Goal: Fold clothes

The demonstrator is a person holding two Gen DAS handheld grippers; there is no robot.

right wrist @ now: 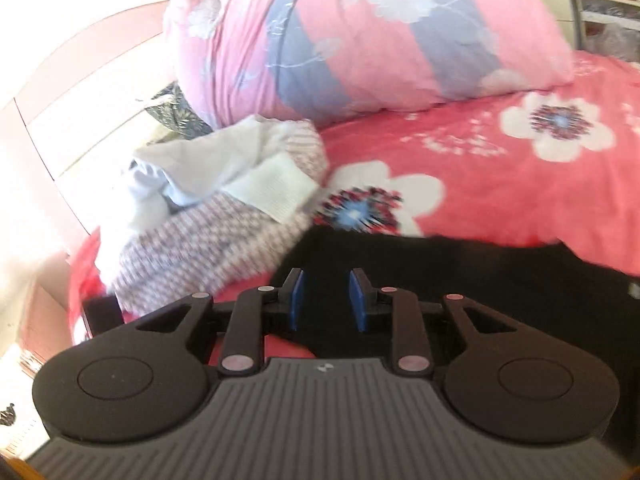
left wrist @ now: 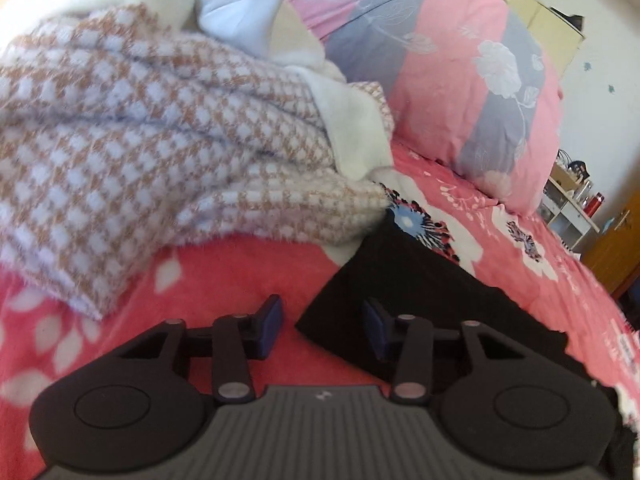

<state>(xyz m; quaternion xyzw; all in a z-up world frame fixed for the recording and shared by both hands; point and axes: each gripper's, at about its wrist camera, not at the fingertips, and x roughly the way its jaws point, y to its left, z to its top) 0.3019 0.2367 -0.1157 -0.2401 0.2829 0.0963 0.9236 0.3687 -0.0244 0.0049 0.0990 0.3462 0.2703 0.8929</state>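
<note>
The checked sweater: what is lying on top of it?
White clothing is piled on the checked sweater, with a ribbed white cuff hanging over its edge. Whatever is under that pile is covered.

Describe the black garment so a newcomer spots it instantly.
On the pink floral bedsheet, below the big pink-and-grey striped pillow, lies a flat black fabric garment. It sits right of the heaped brown-and-white checked knit, the only plain dark piece.
</note>
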